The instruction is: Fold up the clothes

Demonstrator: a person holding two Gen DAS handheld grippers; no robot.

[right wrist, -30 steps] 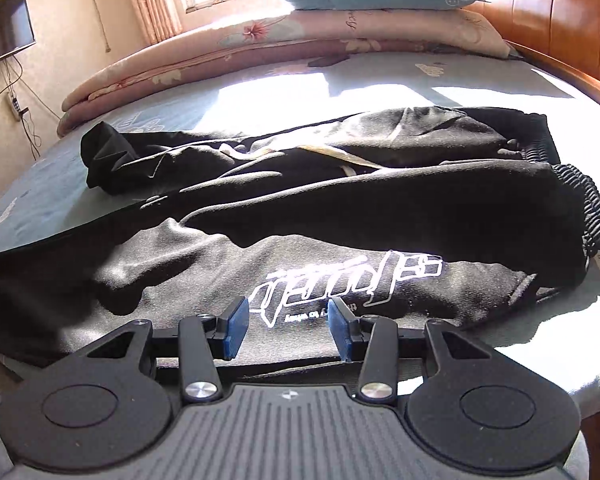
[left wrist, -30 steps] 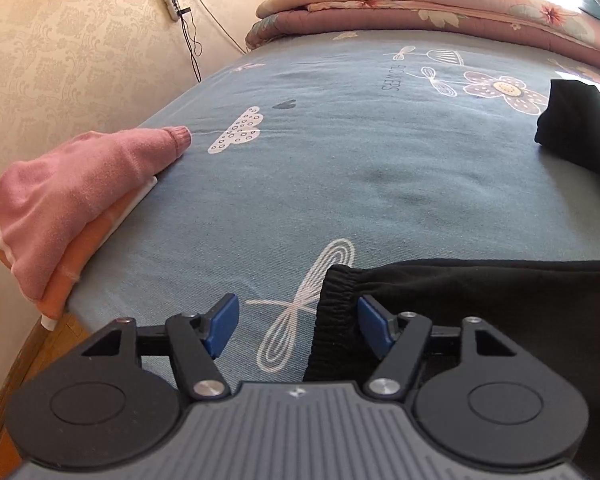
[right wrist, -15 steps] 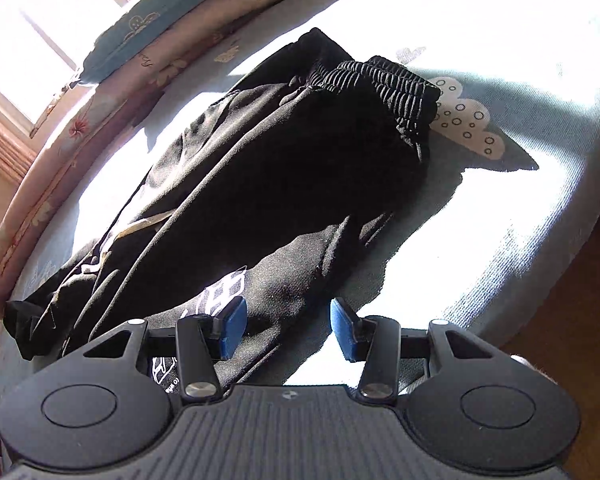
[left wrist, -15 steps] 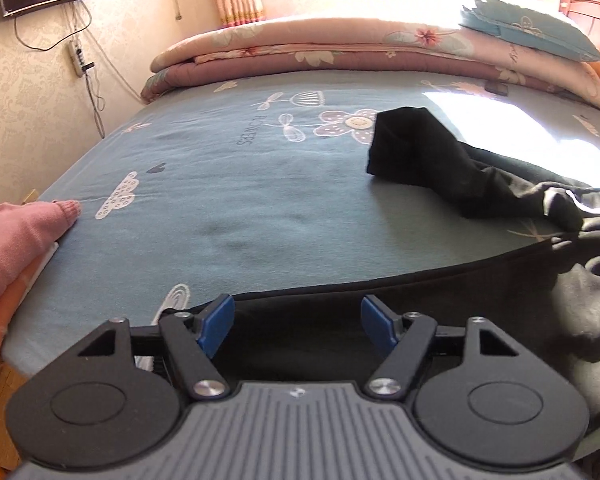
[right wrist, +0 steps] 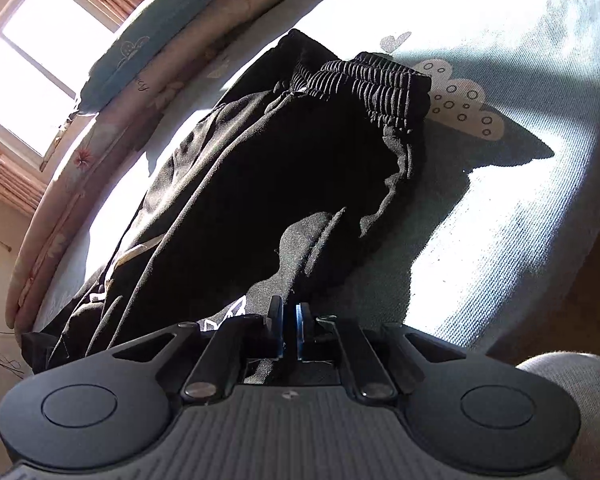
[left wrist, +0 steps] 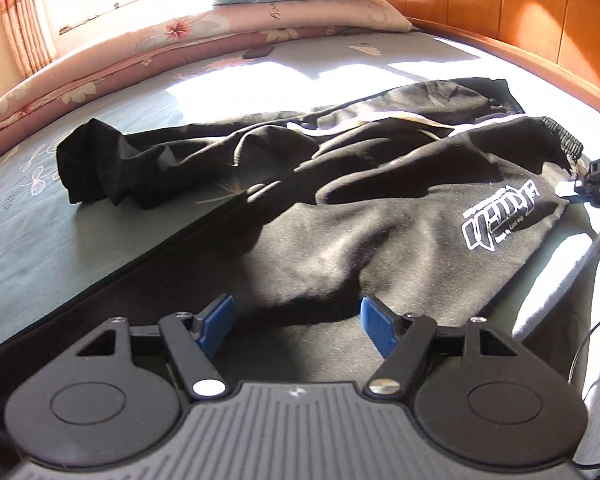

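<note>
Across the bed (left wrist: 100, 216) lie black sweatpants (left wrist: 360, 216), long axis running from the ribbed waistband (right wrist: 364, 88) at the right to the leg ends at the left. Right tool (right wrist: 289, 330) pinches the near fabric edge; left tool (left wrist: 296, 326) hovers spread. Pulling 1 thin pinch could slip or bunch the cloth

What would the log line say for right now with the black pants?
stage: grasping for fold | left gripper: open, over black pants | right gripper: shut on black pants near printed logo | surface: bed sheet
</note>
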